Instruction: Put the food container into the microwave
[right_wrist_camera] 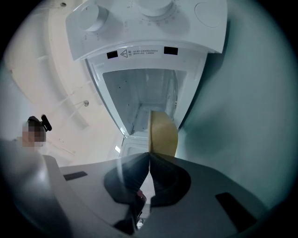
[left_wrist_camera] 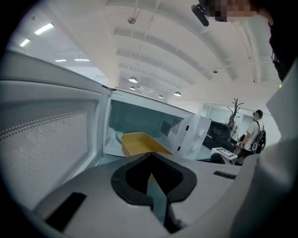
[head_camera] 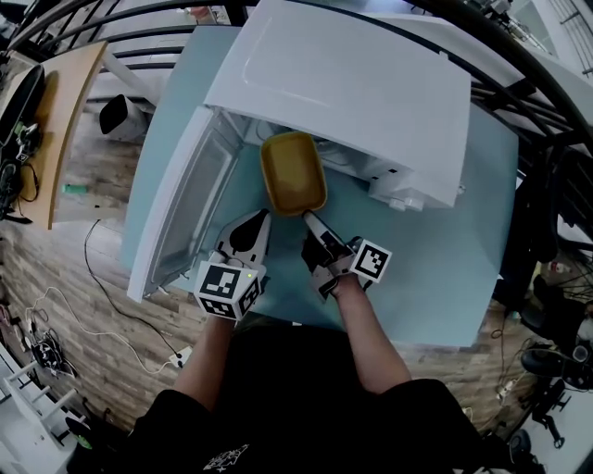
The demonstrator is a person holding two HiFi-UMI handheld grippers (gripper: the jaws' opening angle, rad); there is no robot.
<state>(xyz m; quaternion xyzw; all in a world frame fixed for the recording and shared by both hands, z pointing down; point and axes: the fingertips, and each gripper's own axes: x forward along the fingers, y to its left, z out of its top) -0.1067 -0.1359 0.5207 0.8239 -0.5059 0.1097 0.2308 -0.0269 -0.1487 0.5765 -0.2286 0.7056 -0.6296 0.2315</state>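
Note:
A yellow food container lies at the mouth of the open white microwave, its far end inside the cavity. My right gripper is shut on the container's near right rim. In the right gripper view the container stands edge-on straight ahead of the right gripper, with the cavity behind it. My left gripper is shut, its tips just off the near left corner. The left gripper view shows the container just beyond the left gripper, with no grip on it visible.
The microwave door hangs open to the left, close beside my left gripper. The microwave stands on a pale teal table. The microwave's knobs sit right of the cavity. Cables and a power strip lie on the wooden floor.

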